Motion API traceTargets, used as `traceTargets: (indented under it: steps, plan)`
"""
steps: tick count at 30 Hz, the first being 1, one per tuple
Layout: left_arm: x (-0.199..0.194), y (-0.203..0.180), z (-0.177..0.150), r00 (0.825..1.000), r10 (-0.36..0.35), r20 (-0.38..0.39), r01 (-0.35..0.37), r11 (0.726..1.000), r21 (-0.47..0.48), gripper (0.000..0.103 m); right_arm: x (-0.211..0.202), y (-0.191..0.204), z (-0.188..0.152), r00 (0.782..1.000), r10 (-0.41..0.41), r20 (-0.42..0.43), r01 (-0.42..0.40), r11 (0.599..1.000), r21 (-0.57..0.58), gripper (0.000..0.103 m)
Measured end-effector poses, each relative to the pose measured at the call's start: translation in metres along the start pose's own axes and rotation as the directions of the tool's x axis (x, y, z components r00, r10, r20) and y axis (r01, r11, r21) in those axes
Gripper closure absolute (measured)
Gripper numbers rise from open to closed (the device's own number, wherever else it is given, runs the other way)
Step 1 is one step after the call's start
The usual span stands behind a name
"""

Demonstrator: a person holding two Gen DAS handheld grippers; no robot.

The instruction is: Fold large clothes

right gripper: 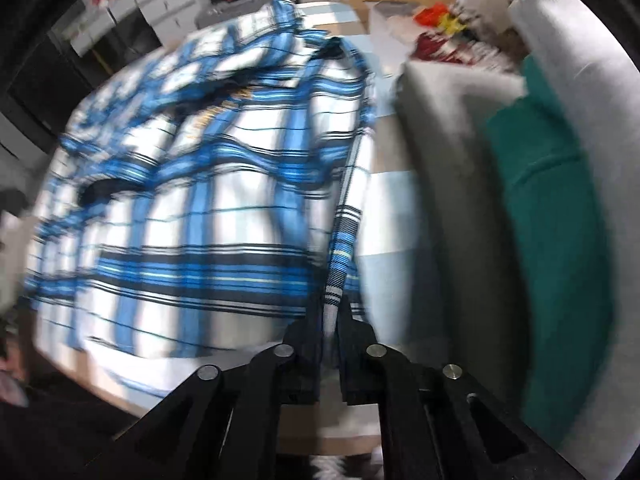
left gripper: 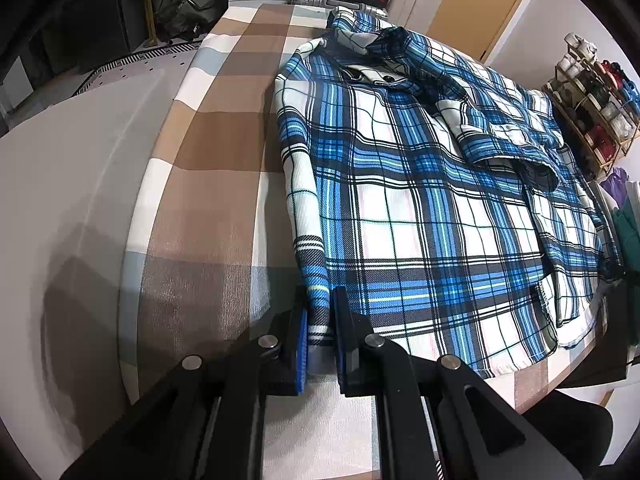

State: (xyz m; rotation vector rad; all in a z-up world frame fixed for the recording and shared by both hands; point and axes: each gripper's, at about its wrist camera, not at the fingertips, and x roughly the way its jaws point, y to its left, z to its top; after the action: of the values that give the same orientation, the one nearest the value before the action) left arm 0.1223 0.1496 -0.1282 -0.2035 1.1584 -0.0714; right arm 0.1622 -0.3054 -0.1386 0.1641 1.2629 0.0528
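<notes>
The plaid shirt [left gripper: 420, 184] lies spread on the bench [left gripper: 208, 152], which is covered by a brown, white and pale blue checked cloth, with one sleeve folded across its chest and the collar at the far end. The left gripper [left gripper: 320, 320] pinches the near left corner of the hem, its fingers [left gripper: 302, 344] pressed onto the fabric edge between them. In the right wrist view the right gripper [right gripper: 330, 328] has a strip of the shirt's right edge running between its fingers [right gripper: 352, 332]; that picture is badly blurred, so I cannot tell whether they grip the cloth or merely flank it. The step in hand looks like taking both bottom corners so the lower half can be carried up toward the collar. To do it well, both holds should be secure before any lift; the right one probably needs a firmer bite on the hem. The two corners should rise together and level, keeping the hem taut between them so no slack wrinkles the front. The folded sleeve must stay tucked, so the lift should be slow. A pile of green cloth [right gripper: 552, 200] lies just to the right and should be kept clear of the moving edge.
</notes>
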Motion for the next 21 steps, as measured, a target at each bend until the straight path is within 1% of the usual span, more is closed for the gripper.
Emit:
traceTargets:
  steps: [1,2,3,5,7,9,11,13,14,15,17,20,21]
  plan:
    - [0.000,0.000,0.000,1.000,-0.001,0.000,0.001,1.000,-0.001,0.097,0.001,-0.001,-0.002,1.000,0.012,-0.008,-0.012,1.000,0.019,0.082]
    - [0.000,0.001,0.000,1.000,-0.003,-0.001,0.003,1.000,-0.003,0.097,0.005,-0.003,-0.001,1.000,0.018,-0.014,-0.017,0.999,0.032,0.074]
    - [0.000,0.001,0.000,1.000,-0.005,-0.002,0.005,1.000,-0.006,0.097,0.009,-0.004,0.000,1.000,0.011,-0.018,-0.011,0.999,0.040,0.070]
    - [0.000,0.003,0.001,1.000,-0.014,-0.005,0.014,1.000,-0.016,0.097,0.013,-0.006,0.000,0.999,-0.026,-0.023,0.027,0.999,0.046,0.068]
    - [0.000,0.005,0.001,1.000,-0.029,-0.010,0.029,0.999,-0.033,0.097,0.013,-0.009,0.000,0.999,-0.047,-0.020,0.048,0.998,0.047,0.062]
    - [0.000,0.007,0.002,0.999,-0.044,-0.014,0.043,0.998,-0.049,0.097,0.013,-0.009,-0.003,0.997,-0.073,-0.020,0.074,0.996,0.044,0.047]
    - [0.000,0.008,0.002,0.998,-0.053,-0.016,0.052,0.997,-0.061,0.097,0.018,-0.009,-0.003,0.998,-0.058,-0.029,0.059,0.997,0.042,0.044]
    - [0.000,0.008,0.003,0.998,-0.056,-0.015,0.055,0.996,-0.063,0.097,0.018,-0.008,-0.004,0.999,-0.036,-0.018,0.036,0.998,0.041,0.042]
    - [0.000,0.008,0.003,0.998,-0.056,-0.013,0.055,0.997,-0.062,0.097,0.017,-0.006,-0.004,1.000,-0.015,-0.011,0.016,0.999,0.033,0.048]
    - [0.000,0.007,0.003,0.998,-0.057,-0.010,0.056,0.997,-0.057,0.097,0.017,-0.005,-0.006,1.000,0.008,-0.004,-0.008,1.000,0.030,0.069]
    - [-0.001,0.007,0.002,0.998,-0.059,-0.006,0.059,0.997,-0.045,0.097,0.014,-0.003,-0.008,1.000,0.022,0.014,-0.022,0.999,0.026,0.099]
    - [-0.001,0.006,0.001,0.998,-0.061,-0.006,0.061,0.998,-0.030,0.098,0.002,-0.005,-0.014,0.995,0.072,0.066,-0.075,0.996,0.042,0.099]
    - [-0.001,0.006,0.001,0.998,-0.056,-0.006,0.056,0.998,-0.032,0.100,-0.001,-0.004,-0.016,0.994,0.075,0.075,-0.078,0.996,0.041,0.099]
